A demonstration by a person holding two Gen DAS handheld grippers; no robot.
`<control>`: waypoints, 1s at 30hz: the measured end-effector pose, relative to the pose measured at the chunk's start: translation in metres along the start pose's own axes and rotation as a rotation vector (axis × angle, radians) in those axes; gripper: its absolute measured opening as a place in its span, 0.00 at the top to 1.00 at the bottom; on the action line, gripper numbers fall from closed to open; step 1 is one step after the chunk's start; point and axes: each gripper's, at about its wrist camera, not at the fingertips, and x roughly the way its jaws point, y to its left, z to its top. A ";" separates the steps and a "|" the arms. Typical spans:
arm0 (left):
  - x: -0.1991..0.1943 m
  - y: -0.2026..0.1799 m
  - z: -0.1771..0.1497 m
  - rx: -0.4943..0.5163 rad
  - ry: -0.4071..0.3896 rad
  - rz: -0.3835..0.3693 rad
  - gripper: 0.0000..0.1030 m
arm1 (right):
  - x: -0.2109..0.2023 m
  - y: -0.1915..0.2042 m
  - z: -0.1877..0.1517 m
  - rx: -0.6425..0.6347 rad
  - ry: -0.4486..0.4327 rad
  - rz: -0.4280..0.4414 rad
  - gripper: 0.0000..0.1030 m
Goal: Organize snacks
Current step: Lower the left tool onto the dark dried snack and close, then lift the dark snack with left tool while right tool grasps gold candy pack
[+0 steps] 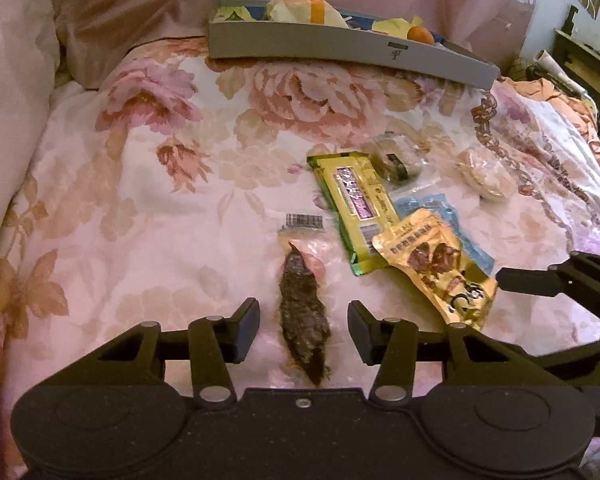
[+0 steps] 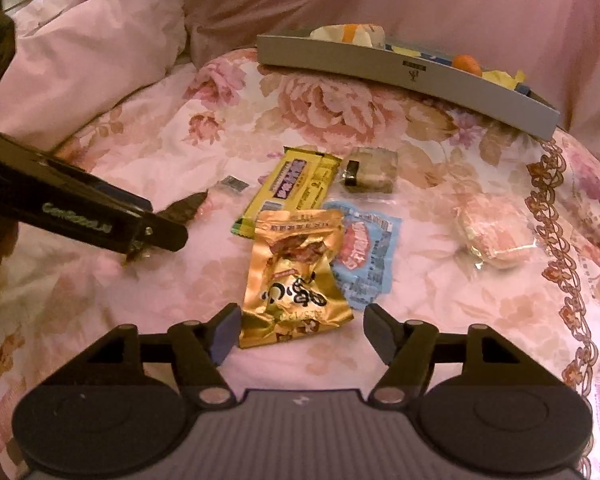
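Observation:
My left gripper [image 1: 303, 330] is open over the floral bedspread. A dark snack in a clear wrapper [image 1: 302, 320] lies lengthwise between its pads, touching neither. My right gripper [image 2: 302, 332] is open too, and the lower end of a crumpled gold packet [image 2: 296, 280] reaches in between its pads. From the right wrist view the dark snack [image 2: 188, 206] pokes out from behind one of the left gripper's fingers [image 2: 156, 232]. A grey tray [image 1: 340, 52] [image 2: 380, 68] with several wrapped snacks in it sits at the back.
Beside the gold packet [image 1: 432, 260] lie a yellow-green bar [image 2: 292, 188], a blue packet [image 2: 364, 248], a clear-wrapped block [image 2: 370, 172] and a pink round cake in clear film [image 2: 492, 232]. Pink pillows rise at the left and back. Furniture stands off the bed's right edge.

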 end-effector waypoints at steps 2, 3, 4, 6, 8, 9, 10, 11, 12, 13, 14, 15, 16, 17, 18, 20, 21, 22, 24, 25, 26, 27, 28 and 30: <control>0.002 -0.001 0.002 0.017 -0.006 0.002 0.39 | 0.001 0.003 -0.001 -0.020 -0.018 -0.008 0.21; 0.004 -0.002 0.003 0.029 -0.006 0.003 0.38 | 0.002 0.005 -0.002 -0.028 -0.023 -0.017 0.21; 0.007 -0.003 0.003 0.046 -0.005 0.009 0.36 | 0.004 0.006 -0.002 -0.033 -0.025 -0.024 0.21; 0.011 -0.007 0.004 0.079 -0.004 0.026 0.33 | 0.009 0.008 -0.002 -0.039 -0.028 -0.032 0.18; 0.016 -0.012 0.004 0.117 -0.006 0.042 0.30 | 0.012 0.010 -0.003 -0.044 -0.035 -0.045 0.17; 0.017 -0.014 0.005 0.130 -0.007 0.049 0.30 | 0.014 0.010 -0.003 -0.045 -0.040 -0.048 0.17; 0.019 -0.015 0.005 0.144 -0.008 0.054 0.29 | 0.015 0.011 -0.003 -0.046 -0.047 -0.053 0.17; 0.020 -0.017 0.005 0.157 -0.009 0.060 0.29 | 0.016 0.011 -0.003 -0.047 -0.052 -0.057 0.17; 0.021 -0.018 0.006 0.168 -0.010 0.065 0.29 | 0.017 0.011 -0.003 -0.046 -0.054 -0.060 0.17; 0.021 -0.018 0.005 0.173 -0.009 0.067 0.29 | 0.018 0.010 -0.004 -0.041 -0.057 -0.061 0.17; 0.021 -0.018 0.005 0.174 -0.009 0.068 0.31 | 0.018 0.009 -0.004 -0.033 -0.057 -0.060 0.18; 0.021 -0.018 0.005 0.173 -0.010 0.069 0.32 | 0.019 0.009 -0.005 -0.026 -0.056 -0.059 0.19; 0.020 -0.018 0.005 0.173 -0.010 0.070 0.36 | 0.018 0.008 -0.005 -0.020 -0.054 -0.056 0.20; 0.020 -0.018 0.006 0.171 -0.009 0.072 0.41 | 0.018 0.009 -0.006 -0.019 -0.053 -0.052 0.25; 0.019 -0.018 0.006 0.169 -0.008 0.074 0.43 | 0.018 0.009 -0.006 -0.019 -0.051 -0.044 0.30; 0.017 -0.018 0.006 0.155 -0.002 0.077 0.49 | 0.016 0.011 -0.006 -0.008 -0.045 -0.038 0.32; 0.015 -0.018 0.006 0.147 0.000 0.079 0.51 | 0.016 0.011 -0.006 -0.004 -0.042 -0.037 0.33; 0.014 -0.018 0.006 0.141 0.003 0.082 0.53 | 0.015 0.011 -0.006 0.001 -0.038 -0.032 0.33; 0.012 -0.018 0.006 0.128 0.015 0.084 0.54 | 0.012 0.009 -0.006 0.019 -0.029 -0.021 0.34; 0.010 -0.019 0.006 0.122 0.022 0.084 0.54 | 0.011 0.007 -0.006 0.029 -0.025 -0.015 0.34; 0.008 -0.019 0.005 0.117 0.028 0.083 0.54 | 0.009 0.006 -0.005 0.038 -0.021 -0.009 0.34; 0.007 -0.020 0.005 0.116 0.032 0.081 0.54 | 0.008 0.005 -0.005 0.046 -0.018 -0.004 0.34; 0.007 -0.020 0.005 0.118 0.034 0.080 0.54 | 0.008 0.004 -0.005 0.052 -0.016 0.001 0.34; 0.009 -0.020 0.005 0.126 0.041 0.076 0.53 | 0.011 0.003 -0.005 0.050 -0.009 0.011 0.31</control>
